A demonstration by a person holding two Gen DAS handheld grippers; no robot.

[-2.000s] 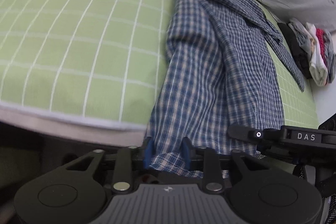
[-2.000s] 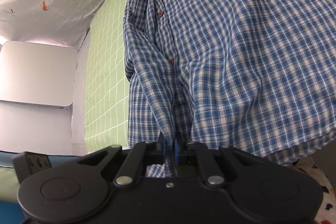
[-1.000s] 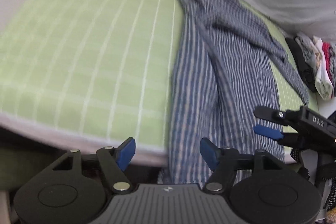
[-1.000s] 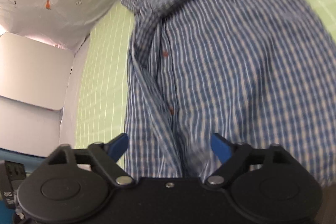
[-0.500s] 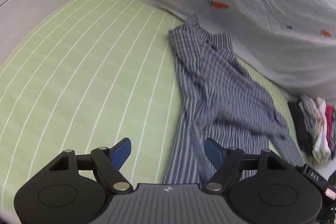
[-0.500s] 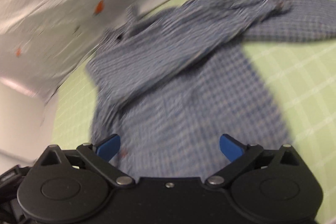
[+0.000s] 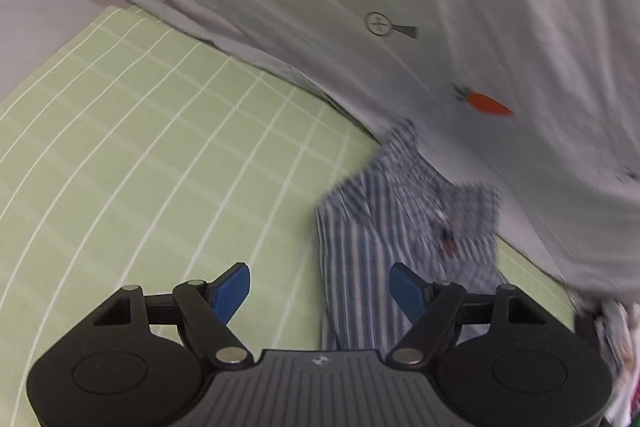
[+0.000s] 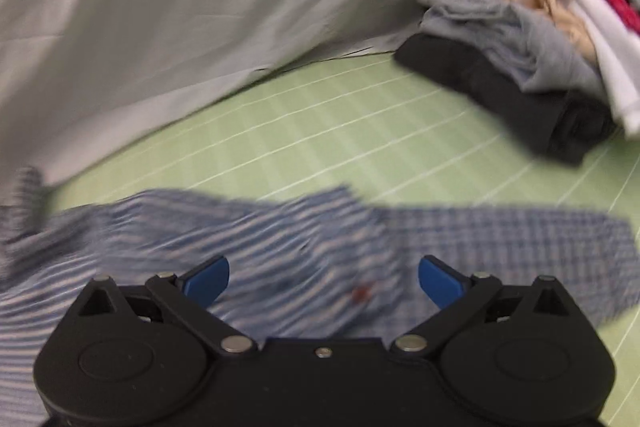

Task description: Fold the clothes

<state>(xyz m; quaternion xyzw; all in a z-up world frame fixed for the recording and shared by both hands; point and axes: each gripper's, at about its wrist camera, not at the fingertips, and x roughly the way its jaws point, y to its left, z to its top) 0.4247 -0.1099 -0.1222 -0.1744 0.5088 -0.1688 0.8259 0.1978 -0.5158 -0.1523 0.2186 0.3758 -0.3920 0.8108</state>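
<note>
A blue and white checked shirt (image 7: 384, 227) lies on the green gridded sheet (image 7: 160, 155), its collar end near the grey drape. My left gripper (image 7: 320, 287) hangs open over the shirt's left edge, blue pads apart with nothing between them. In the right wrist view the shirt (image 8: 280, 235) spreads blurred across the frame, one sleeve reaching right. Over its upper part my right gripper (image 8: 322, 277) stands wide open and holds nothing.
A grey drape (image 7: 400, 7) with small carrot prints hangs along the far side of the bed. A pile of folded clothes (image 8: 532, 27), black, grey, white and red, sits at the right on the green sheet (image 8: 360, 131).
Both grippers let go of the shirt's hem, opened, and swept up the bed toward the collar end. The drape and the clothes pile have come into view.
</note>
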